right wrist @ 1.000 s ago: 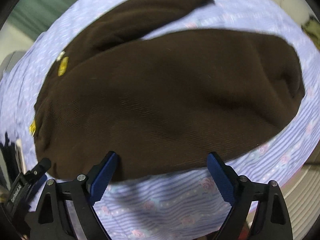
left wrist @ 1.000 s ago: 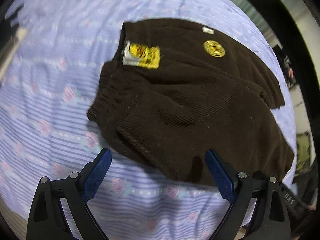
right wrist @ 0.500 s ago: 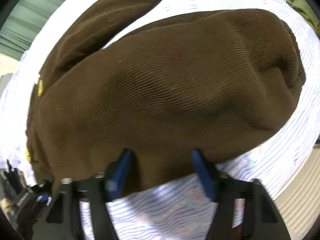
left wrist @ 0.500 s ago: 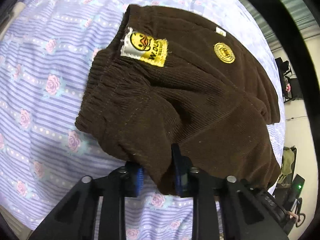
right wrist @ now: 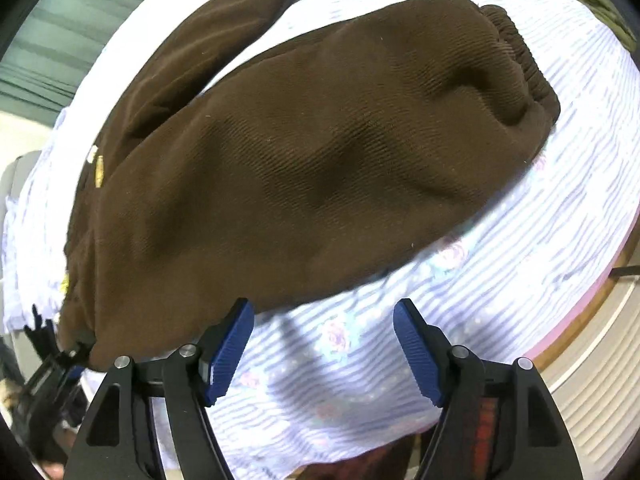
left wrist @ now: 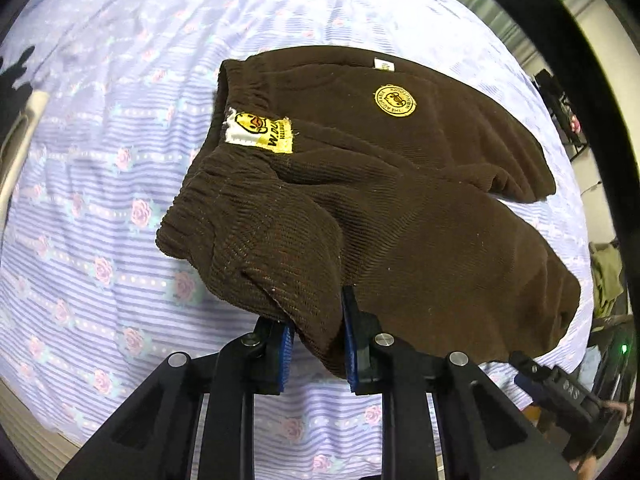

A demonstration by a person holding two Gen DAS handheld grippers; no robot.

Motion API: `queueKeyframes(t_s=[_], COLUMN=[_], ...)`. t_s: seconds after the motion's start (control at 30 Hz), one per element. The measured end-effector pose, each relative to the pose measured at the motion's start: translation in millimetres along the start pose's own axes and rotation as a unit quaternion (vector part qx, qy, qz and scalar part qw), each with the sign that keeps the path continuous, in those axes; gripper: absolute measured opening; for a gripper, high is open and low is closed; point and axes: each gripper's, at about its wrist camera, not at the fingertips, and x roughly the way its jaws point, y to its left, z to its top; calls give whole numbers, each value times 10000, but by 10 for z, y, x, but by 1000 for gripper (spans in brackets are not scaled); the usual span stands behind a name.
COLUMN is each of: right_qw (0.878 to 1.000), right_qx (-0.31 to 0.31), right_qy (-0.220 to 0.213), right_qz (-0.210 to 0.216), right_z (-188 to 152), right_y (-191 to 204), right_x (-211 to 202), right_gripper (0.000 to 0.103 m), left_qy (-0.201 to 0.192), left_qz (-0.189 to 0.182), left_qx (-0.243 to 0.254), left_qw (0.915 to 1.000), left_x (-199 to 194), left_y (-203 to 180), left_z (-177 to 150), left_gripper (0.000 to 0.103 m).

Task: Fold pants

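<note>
Brown corduroy pants (left wrist: 420, 208) lie on a lilac striped floral sheet (left wrist: 100, 208), waistband to the left with a yellow duck label (left wrist: 260, 134) and a round yellow badge (left wrist: 395, 100). My left gripper (left wrist: 316, 344) is shut on the near edge of the pants by the waistband and lifts that fold. In the right wrist view the pants (right wrist: 320, 152) fill the middle, one cuffed leg end (right wrist: 516, 52) at the upper right. My right gripper (right wrist: 324, 352) is open and empty just off the near edge of the cloth.
The sheet's edge and a wooden bed rim (right wrist: 592, 308) run along the right, with a white ribbed surface (right wrist: 600, 360) beyond. Dark equipment (left wrist: 560, 100) and olive cloth (left wrist: 608, 276) sit past the bed's far right side.
My left gripper closed on the pants' near edge and has lifted it. My right gripper was closing around the cloth half a second ago and now stands open, drawn back off the edge.
</note>
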Motion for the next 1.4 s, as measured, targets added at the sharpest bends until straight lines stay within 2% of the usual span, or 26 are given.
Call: queueKeyframes(t_s=[0.17,0.27,0.3,0.33,0.4,0.53,0.6,0.73,0.83,0.87,0.9,1.03,1.07,1.2,1.3,1.33,1.37,1.4], right_qw=[9987,9985,9988,9992,9997,9978,9976,9904,9827,9814,9802,9740,9725,9707,9728,9737,9739,9736], right_qx=[509,504,403,266,87,-481,-451,-763,-928,-923,-916,-1007,-1059,-1252,-1347,-1373,-1430,-1479], right_qy=[39,69,47,6,-41,-265,-417,-1133,-1601,-1680,-1750,-1997,-2038,-2003,-1858,-1799,-1753,-1731], right_qz=[-67,-215,-283,-294,-243,-374,-309,-217,0,79,145,365,385,429,313,250,172,183], right_z=[231,273,274,257,213,133,245,589,936,932,1037,1459,1501,1950,2202,2247,2268,2276], right_y=[-90,-52,-34,-13,33,228,320,770,1130,975,1080,1442,1336,1673,1806,1798,1825,1827], right_x=[361,407,353,263,89,-283,-399,-705,-824,-964,-1012,-926,-931,-786,-530,-451,-363,-338], right_gripper=[70,41,25,18,15,12,12,12,12,12,12,12,12,12,12,13,15,22], left_qy=[13,-12,-7,2,72,244,301,175,2,-93,-178,-573,-649,-605,-304,-213,-150,-206], left_qz=[105,177,166,140,69,35,45,40,-86,-140,-165,-189,-178,-69,76,132,161,107], left_qx=[170,354,372,364,301,277,232,12,-396,-541,-617,-914,-980,-1168,-1258,-1264,-1323,-1352], left_qw=[9998,9992,9992,9992,9995,9993,9993,9998,9992,9984,9978,9940,9929,9913,9916,9917,9910,9905], left_x=[3,-11,-30,-42,-91,-135,-159,-318,-425,-463,-482,-496,-463,-177,127,171,191,159], left_y=[-97,-180,-185,-184,-153,-139,-143,-173,-146,-132,-133,-101,-89,-28,41,61,97,118], left_z=[-45,-72,-83,-90,-136,-247,-259,-112,145,266,353,866,1017,1478,1774,1812,1855,1881], left_gripper=[22,21,21,21,21,21,21,20,20,20,20,20,20,20,27,33,45,54])
